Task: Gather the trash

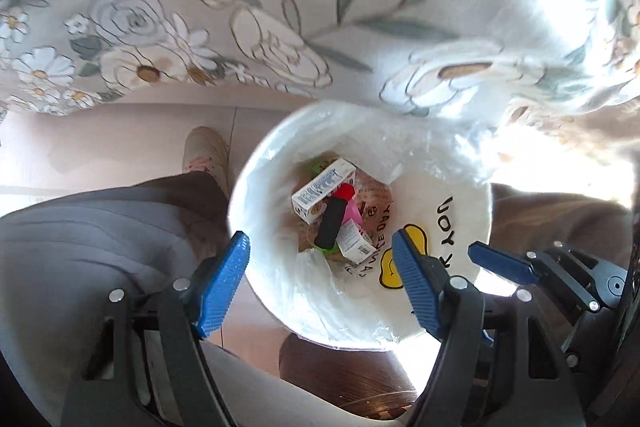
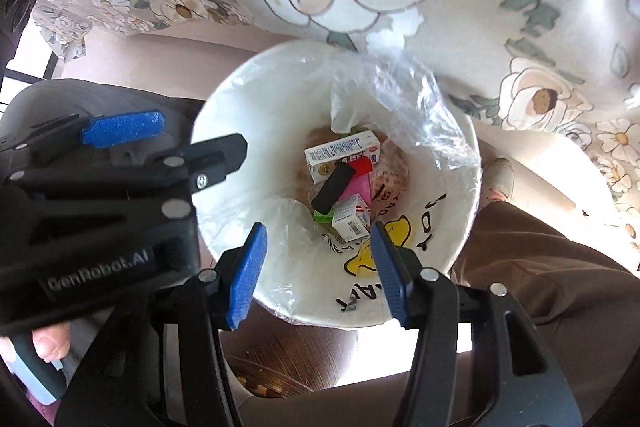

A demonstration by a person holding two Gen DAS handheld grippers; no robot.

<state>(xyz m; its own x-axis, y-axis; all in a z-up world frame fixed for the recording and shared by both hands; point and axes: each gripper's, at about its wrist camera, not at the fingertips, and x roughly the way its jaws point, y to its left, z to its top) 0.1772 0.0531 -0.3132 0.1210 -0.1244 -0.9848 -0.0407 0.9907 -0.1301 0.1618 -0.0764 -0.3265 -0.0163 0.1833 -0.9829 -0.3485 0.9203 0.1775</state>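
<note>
Left wrist view: fingers (image 1: 224, 283) of the left gripper (image 1: 320, 283) stand wide apart, nothing between them, pointing straight down over the white bin (image 1: 256, 187). The bin mouth sits directly below and slightly right of the gap; the right-hand blue pad overlaps the bin's inner wall by the yellow print. Trash lies at the bin bottom: a white carton (image 1: 322, 189), long axis running lower-left to upper-right, a black stick-shaped item (image 1: 330, 225) crossing under it, a smaller barcode box (image 1: 354, 243) nearest the fingers, plus red and pink bits. The clear liner (image 1: 432, 155) bunches at the far rim. The right gripper (image 1: 504, 265) shows at the right edge, just beside. The floral cloth (image 1: 280, 7) hangs beyond the bin; tabletop under it not visible.

Right wrist view: fingers (image 2: 246, 277) of the right gripper (image 2: 318, 275) are moderately apart, empty, aimed steeply down at the same bin (image 2: 224, 155). The barcode box (image 2: 350, 217) lies just ahead of the gap, the black item (image 2: 332, 187) and the carton (image 2: 340, 155) beyond it. The left gripper (image 2: 120, 131) sits close at left, a thumb (image 2: 50, 343) on its handle.

Judgement: all visible trash is in the bin, none held, so the drop looks done. Both grippers are about equally near the bin. Any next piece is out of view, probably on the cloth side.
</note>
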